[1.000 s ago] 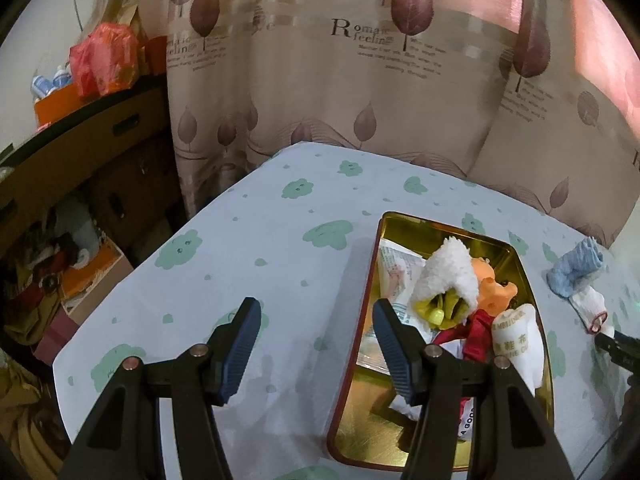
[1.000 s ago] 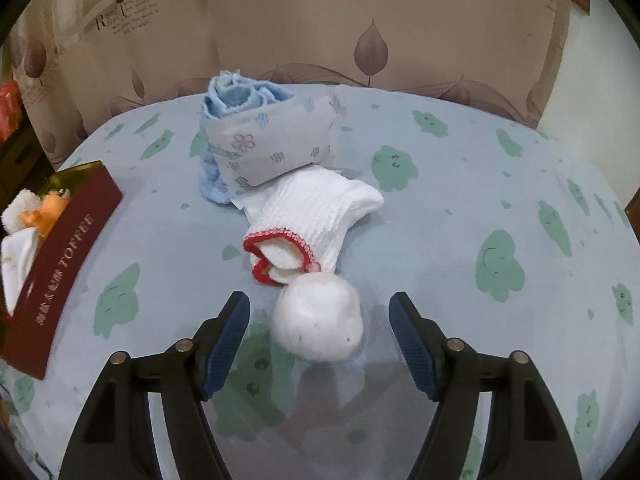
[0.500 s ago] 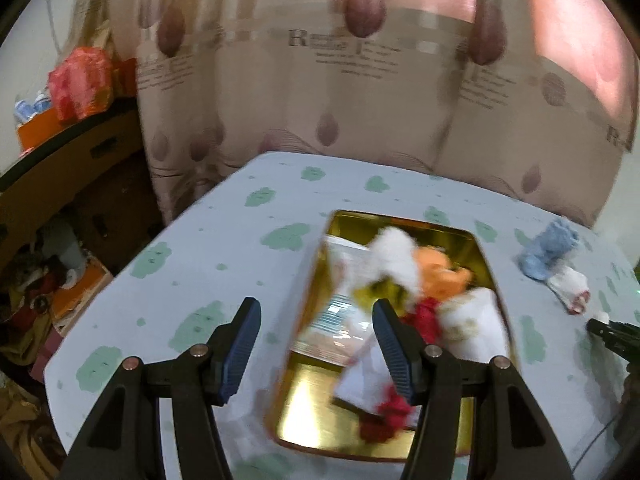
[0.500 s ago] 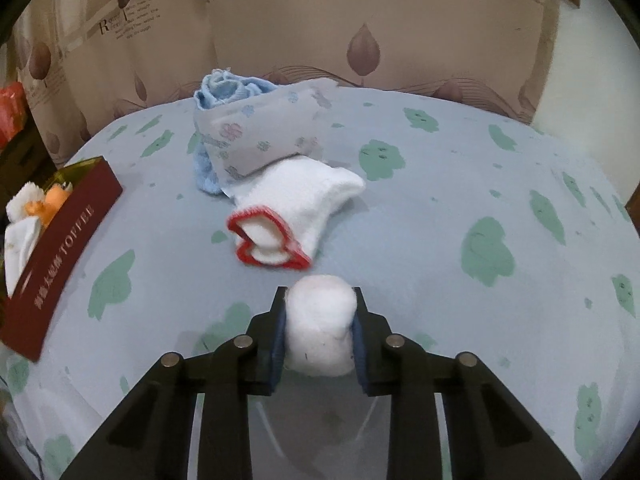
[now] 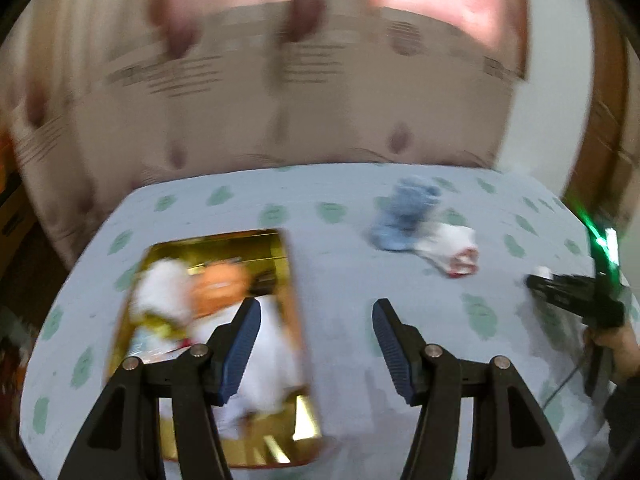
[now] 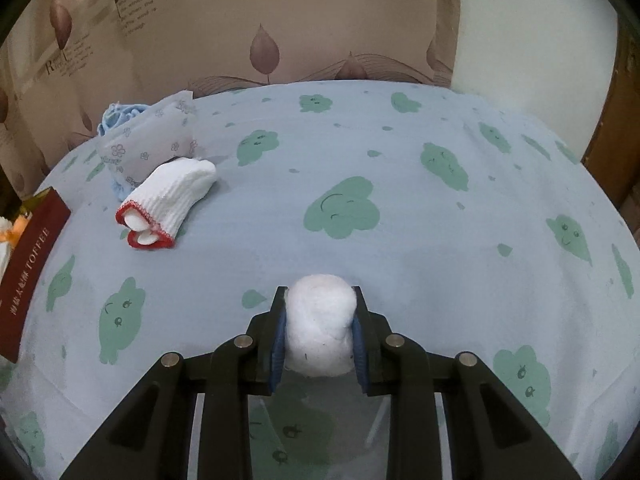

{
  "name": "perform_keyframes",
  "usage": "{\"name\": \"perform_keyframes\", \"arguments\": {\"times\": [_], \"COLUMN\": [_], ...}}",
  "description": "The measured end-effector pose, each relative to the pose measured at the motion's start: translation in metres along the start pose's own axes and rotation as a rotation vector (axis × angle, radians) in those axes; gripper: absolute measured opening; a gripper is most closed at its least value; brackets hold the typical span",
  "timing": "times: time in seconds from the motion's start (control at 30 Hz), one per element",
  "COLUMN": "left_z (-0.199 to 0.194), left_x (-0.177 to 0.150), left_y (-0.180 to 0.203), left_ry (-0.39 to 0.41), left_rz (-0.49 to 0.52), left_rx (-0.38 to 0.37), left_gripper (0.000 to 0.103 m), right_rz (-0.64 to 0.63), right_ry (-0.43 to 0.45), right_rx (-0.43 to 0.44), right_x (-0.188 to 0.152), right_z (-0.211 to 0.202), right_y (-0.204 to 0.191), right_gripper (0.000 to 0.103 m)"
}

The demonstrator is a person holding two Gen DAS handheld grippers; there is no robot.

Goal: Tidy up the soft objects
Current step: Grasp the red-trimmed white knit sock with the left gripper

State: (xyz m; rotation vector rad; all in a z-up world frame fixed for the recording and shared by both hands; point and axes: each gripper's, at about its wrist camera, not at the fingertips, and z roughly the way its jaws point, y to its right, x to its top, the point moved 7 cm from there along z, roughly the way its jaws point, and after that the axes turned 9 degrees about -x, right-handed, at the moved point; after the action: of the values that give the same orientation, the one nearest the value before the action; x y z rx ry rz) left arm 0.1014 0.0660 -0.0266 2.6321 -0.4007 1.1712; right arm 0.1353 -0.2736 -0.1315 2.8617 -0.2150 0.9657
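Observation:
My right gripper (image 6: pixel 320 320) is shut on a white cotton ball (image 6: pixel 320 326), its blue pads pressing both sides of it just above the cloth. A white sock with a red cuff (image 6: pixel 164 208) lies to the left, touching a floral pouch (image 6: pixel 148 148) and a blue cloth (image 6: pixel 116 116) behind it. My left gripper (image 5: pixel 316 340) is open and holds nothing; it hangs over the cloth beside the gold tin (image 5: pixel 240 248) that holds several soft toys. The blurred left wrist view also shows the blue cloth (image 5: pixel 404 216), the white sock (image 5: pixel 452 252) and the right gripper (image 5: pixel 536 280) at far right.
The table wears a pale blue cloth with green cloud prints (image 6: pixel 400 168). A leaf-print curtain (image 6: pixel 280 20) hangs close behind it. The tin's red side reads TOFFEE (image 6: pixel 28 276) at the left edge. A hand (image 5: pixel 616 344) holds the right gripper. A wooden frame (image 6: pixel 616 128) stands at right.
My right gripper closed on the cotton ball and carried it away from the sock, to the right. My left gripper swung right, so the tin slid to the left of its view.

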Motion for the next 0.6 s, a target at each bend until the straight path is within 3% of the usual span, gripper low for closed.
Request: {"name": "perform_keyframes", "arguments": {"times": [0.3,0.43,0.6], "left_z": [0.066,0.098,0.142], "left_x": [0.019,0.029,0.039], "left_y": [0.106,0.137,0.157], "left_ry": [-0.095,-0.117,-0.148], "left_rz": [0.120,0.105,0.106], "left_rx": [-0.193,-0.234,-0.213], "left_gripper": [0.060,0.060,0.060], "right_rz": [-0.031,-0.029,-0.027], "right_ry": [0.001,0.001,0.000], "right_rx": [-0.027,-0.022,-0.014], "right_x": [-0.001,0.000,-0.001], "right_z": [0.002,0.002,0.001], "right_y": [-0.004,-0.003,-0.003], "right_gripper": [0.028,0.028,0.030]}}
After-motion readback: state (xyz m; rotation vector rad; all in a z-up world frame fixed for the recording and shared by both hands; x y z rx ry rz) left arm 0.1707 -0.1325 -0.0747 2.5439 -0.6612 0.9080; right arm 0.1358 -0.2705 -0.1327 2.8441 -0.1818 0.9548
